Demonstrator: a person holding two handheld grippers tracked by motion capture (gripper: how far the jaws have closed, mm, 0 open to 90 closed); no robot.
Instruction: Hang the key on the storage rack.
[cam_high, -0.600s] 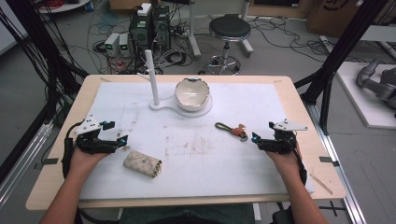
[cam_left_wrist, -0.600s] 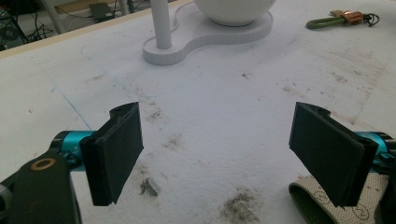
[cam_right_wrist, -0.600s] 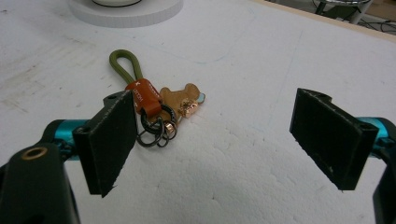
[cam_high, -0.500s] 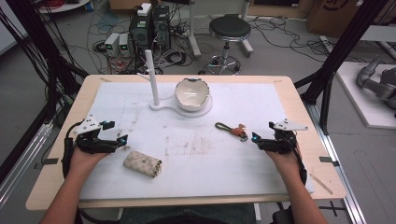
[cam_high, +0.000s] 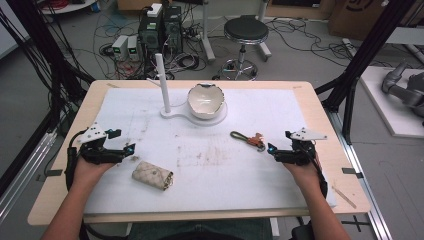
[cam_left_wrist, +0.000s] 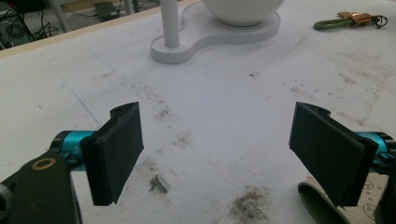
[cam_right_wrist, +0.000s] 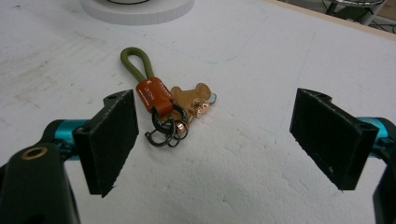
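White desk (cam_high: 300, 105): both tongs, left (cam_high: 131, 148) and right (cam_high: 270, 148), are held wide apart. Keychain (cam_high: 248, 138) lies near the right tongs; pouch (cam_high: 153, 175) near the left tongs.

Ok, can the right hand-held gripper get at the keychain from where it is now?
Probably yes. The right hand-held gripper is open, its jaws spread wide, and the keychain lies flat on the mat just ahead of them, toward the left jaw. Nothing stands between them; a small shift left should centre it.
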